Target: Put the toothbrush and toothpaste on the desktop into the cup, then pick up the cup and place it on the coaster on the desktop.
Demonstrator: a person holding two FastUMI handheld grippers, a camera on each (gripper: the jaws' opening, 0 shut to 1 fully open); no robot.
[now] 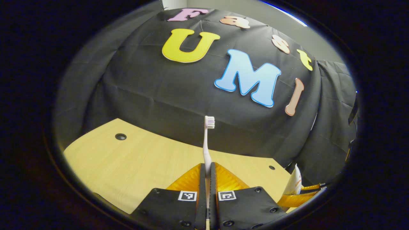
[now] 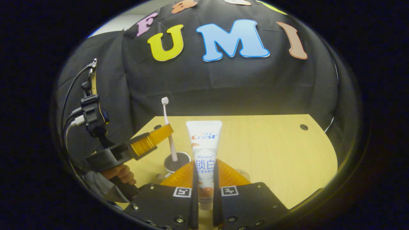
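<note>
Left gripper [image 1: 207, 188] fingers clamp the toothbrush [image 1: 207, 150], right gripper [image 2: 204, 191] pinches the toothpaste [image 2: 204, 150]; lower each upright, centred over the cup [image 2: 176, 162].

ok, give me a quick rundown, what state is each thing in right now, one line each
toothbrush: upright, head up, held by the left gripper, lower end at the cup's mouth
toothpaste: upright, clamped in the right gripper
cup: standing on the desktop
left gripper: shut on toothbrush
right gripper: shut on toothpaste
</note>
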